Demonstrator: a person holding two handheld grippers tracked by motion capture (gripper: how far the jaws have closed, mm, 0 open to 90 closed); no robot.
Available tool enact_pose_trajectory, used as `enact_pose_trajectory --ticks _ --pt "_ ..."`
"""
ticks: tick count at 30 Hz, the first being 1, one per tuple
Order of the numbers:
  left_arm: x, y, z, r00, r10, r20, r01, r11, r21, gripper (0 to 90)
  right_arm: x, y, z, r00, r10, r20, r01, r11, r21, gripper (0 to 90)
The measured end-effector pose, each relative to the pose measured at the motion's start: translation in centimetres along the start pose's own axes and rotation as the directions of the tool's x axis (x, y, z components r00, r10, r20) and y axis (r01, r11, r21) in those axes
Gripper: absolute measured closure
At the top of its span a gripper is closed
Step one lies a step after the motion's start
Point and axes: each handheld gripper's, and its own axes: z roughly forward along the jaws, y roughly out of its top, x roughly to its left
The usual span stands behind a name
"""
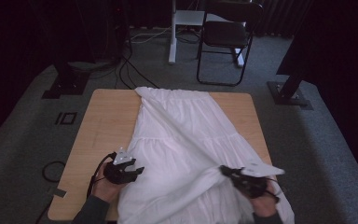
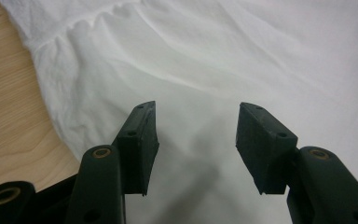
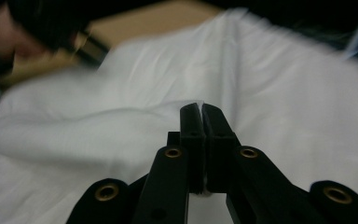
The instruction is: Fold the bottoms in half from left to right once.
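Observation:
A white tiered skirt [image 1: 186, 140] lies spread over the wooden table [image 1: 102, 121], its waistband at the far edge and its hem hanging over the near edge. My left gripper [image 1: 137, 171] hovers at the skirt's near left edge, jaws open over the cloth [image 2: 214, 60] with nothing between the fingers [image 2: 140, 140]. My right gripper [image 1: 224, 170] is shut on a fold of the skirt [image 3: 121, 121] near the hem, and a ridge of cloth is pulled up toward it. A thin sliver of white fabric shows between its pads [image 3: 192, 126].
A black folding chair [image 1: 226, 35] and a white table leg [image 1: 171, 32] stand on the grey carpet beyond the table. Cables run on the floor at the left. Bare wood shows left of the skirt [image 2: 4, 93]. Black stand bases sit at both far corners.

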Motion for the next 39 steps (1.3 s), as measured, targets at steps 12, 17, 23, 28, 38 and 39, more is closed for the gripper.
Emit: enact_pose_trajectory --ticks 12,17,23,28,38,39 --pt "-0.1 0.0 1.0 1.0000 0.007 -0.002 -0.007 0.9997 0.025 48.1 -6.4 -9.1 -4.1 0.9561 0.170 0.239 -0.223 0.9504 0.216 60.8" --pt "-0.1 0.0 1.3 0.9999 0.011 -0.004 -0.011 0.9994 0.032 47.4 -7.6 -7.7 -2.3 0.9391 0.220 0.264 -0.265 0.9528 0.149 53.3" --pt "-0.3 -0.1 1.6 0.9998 0.019 -0.003 -0.019 0.9990 0.041 46.9 -9.8 -7.3 3.8 0.9439 0.195 0.267 -0.262 0.9324 0.249 52.0" --pt "-0.2 -0.1 1.7 0.9999 0.013 -0.003 -0.013 0.9992 0.037 46.7 -10.1 -7.2 6.9 0.9614 0.146 0.233 -0.221 0.9144 0.339 75.2" --pt "-0.6 0.1 1.8 0.9997 0.023 0.000 -0.023 0.9990 0.038 46.4 -10.1 -2.5 -2.1 0.8563 0.092 0.508 -0.171 0.9789 0.111 89.5" --pt "-0.6 0.2 1.9 0.9997 0.026 0.002 -0.026 0.9990 0.037 46.4 -10.9 -2.9 -2.2 0.8425 0.099 0.529 -0.194 0.9726 0.127 89.3"
